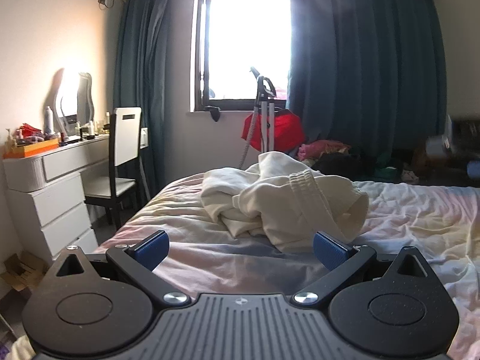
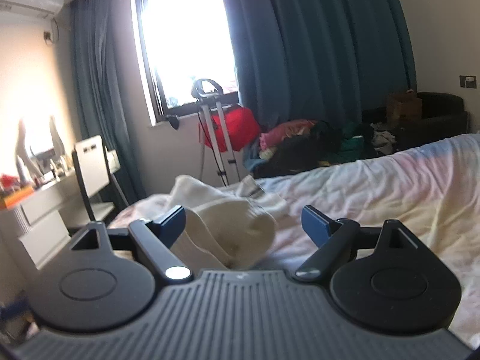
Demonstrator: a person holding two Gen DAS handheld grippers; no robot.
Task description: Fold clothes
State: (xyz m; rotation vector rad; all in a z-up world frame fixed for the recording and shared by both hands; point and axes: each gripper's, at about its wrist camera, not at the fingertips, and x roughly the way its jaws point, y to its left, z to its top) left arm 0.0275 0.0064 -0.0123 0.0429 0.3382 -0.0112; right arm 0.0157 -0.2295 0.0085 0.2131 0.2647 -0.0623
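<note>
A crumpled cream garment [image 1: 282, 198] with a ribbed elastic waistband lies in a heap on the bed [image 1: 420, 225]. My left gripper [image 1: 240, 250] hovers open just short of the heap, with nothing between its blue pads [image 1: 153, 249]. In the right wrist view the same cream garment [image 2: 234, 225] sits close in front. My right gripper [image 2: 243, 225] is open, its left pad [image 2: 172, 223] beside the cloth; whether it touches is unclear. The view is slightly blurred.
A white dresser [image 1: 57, 198] with cosmetics and a chair [image 1: 120, 162] stand left of the bed. A garment steamer [image 1: 265, 114] with a red bag is under the window. A pile of coloured clothes [image 2: 315, 144] lies beyond the bed by teal curtains [image 1: 366, 60].
</note>
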